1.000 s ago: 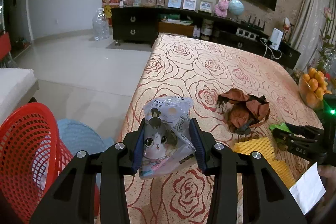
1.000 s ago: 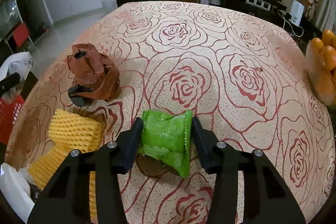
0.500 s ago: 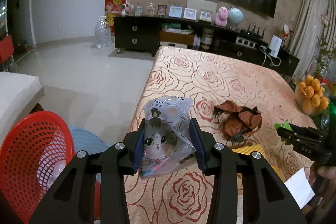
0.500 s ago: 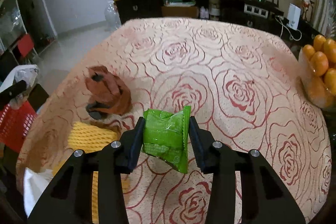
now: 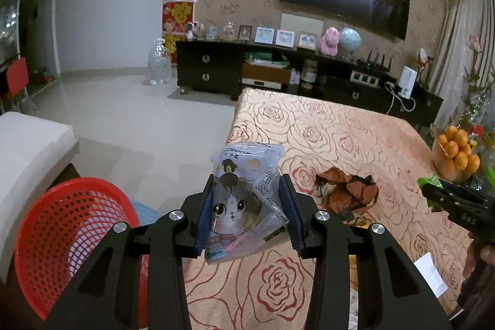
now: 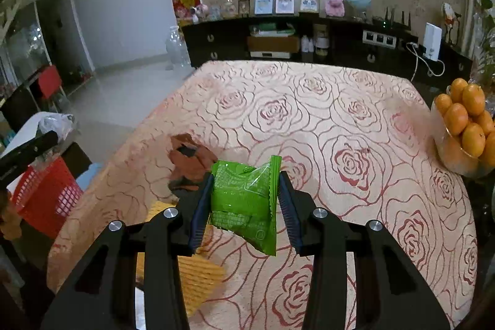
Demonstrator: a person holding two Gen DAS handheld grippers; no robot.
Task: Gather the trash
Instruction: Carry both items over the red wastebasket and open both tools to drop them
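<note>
Left tool (image 5: 246,214) grasps a cat-print packet (image 5: 244,206), right tool (image 6: 244,204) a green wrapper (image 6: 246,200); neither is in the red basket (image 5: 65,237), lower left. Brown wrapper (image 5: 346,195) and yellow foam net (image 6: 198,277) remain on the desk (image 6: 355,128).

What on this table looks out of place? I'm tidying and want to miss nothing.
A crumpled brown wrapper and a yellow foam net lie loose on the rose tablecloth; a white paper slip sits at its near edge. The cat packet and green packet are already gripped.
</note>
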